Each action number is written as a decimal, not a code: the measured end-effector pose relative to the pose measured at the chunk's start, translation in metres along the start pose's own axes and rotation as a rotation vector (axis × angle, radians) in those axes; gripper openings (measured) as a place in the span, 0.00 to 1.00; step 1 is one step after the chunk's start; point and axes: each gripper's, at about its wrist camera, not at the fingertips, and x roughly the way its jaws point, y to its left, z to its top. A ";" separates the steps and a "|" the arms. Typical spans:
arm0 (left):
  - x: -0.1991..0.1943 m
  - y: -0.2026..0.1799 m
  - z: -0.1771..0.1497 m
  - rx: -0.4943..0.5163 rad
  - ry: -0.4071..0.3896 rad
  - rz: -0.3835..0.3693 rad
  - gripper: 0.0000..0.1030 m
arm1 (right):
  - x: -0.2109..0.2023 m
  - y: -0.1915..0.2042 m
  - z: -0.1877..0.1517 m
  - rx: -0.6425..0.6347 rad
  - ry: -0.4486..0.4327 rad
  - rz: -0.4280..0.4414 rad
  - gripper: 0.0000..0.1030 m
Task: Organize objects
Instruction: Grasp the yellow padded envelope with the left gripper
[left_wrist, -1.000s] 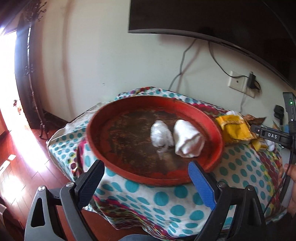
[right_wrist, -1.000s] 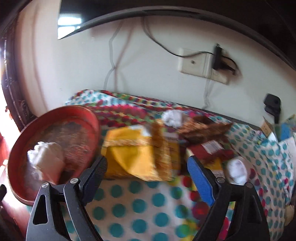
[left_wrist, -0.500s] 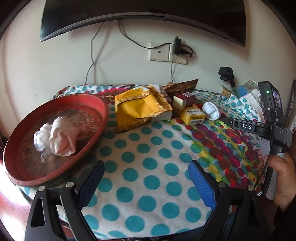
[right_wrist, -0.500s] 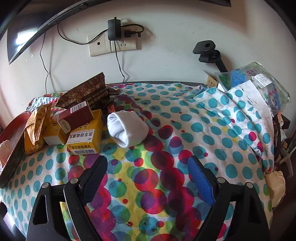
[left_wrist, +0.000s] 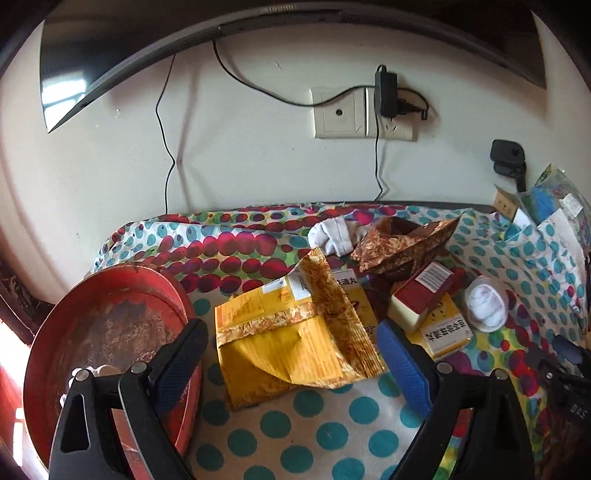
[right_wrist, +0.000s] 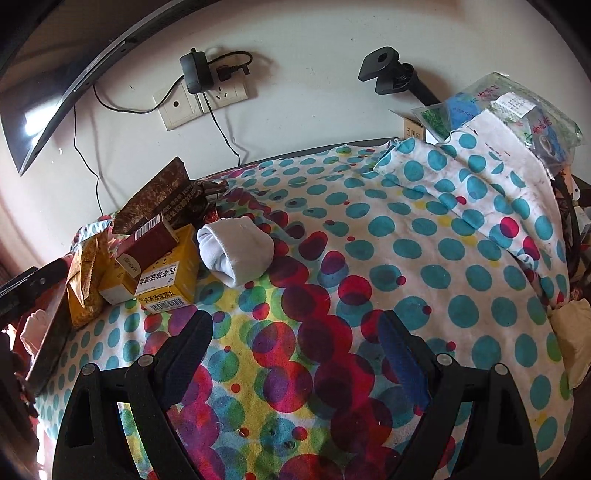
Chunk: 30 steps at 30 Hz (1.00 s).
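My left gripper (left_wrist: 291, 354) is open and empty, close above a yellow padded envelope (left_wrist: 288, 332) on the dotted tablecloth (left_wrist: 314, 435). A red round tray (left_wrist: 110, 321) sits left of it. A rolled white sock (left_wrist: 484, 302) lies right of a maroon box (left_wrist: 424, 288) and a yellow box (left_wrist: 443, 332). Another white sock (left_wrist: 332, 236) lies at the back beside a brown packet (left_wrist: 399, 243). My right gripper (right_wrist: 295, 347) is open and empty above the cloth, with the rolled sock (right_wrist: 236, 251) ahead to its left, beside the boxes (right_wrist: 166, 273).
A wall with a socket plate (left_wrist: 362, 114), plugged adapter and cables stands behind the table. A dark screen (left_wrist: 147, 44) hangs above. Plastic bags (right_wrist: 517, 110) are piled at the right under a fold of cloth. A black clamp (right_wrist: 388, 70) stands on the back edge.
My left gripper has moved forward and right, from over the tray side to close above the yellow envelope. My right gripper has shifted slightly closer to the cloth, the sock still ahead left.
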 end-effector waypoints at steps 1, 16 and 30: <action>0.008 -0.003 0.003 0.016 0.015 0.018 0.92 | 0.000 0.000 0.000 0.000 -0.001 0.006 0.87; 0.063 -0.010 0.021 0.069 0.190 0.045 1.00 | 0.003 -0.009 0.000 0.046 0.007 0.109 0.87; 0.080 -0.001 0.017 -0.061 0.196 -0.019 1.00 | 0.004 -0.010 0.000 0.054 0.003 0.136 0.87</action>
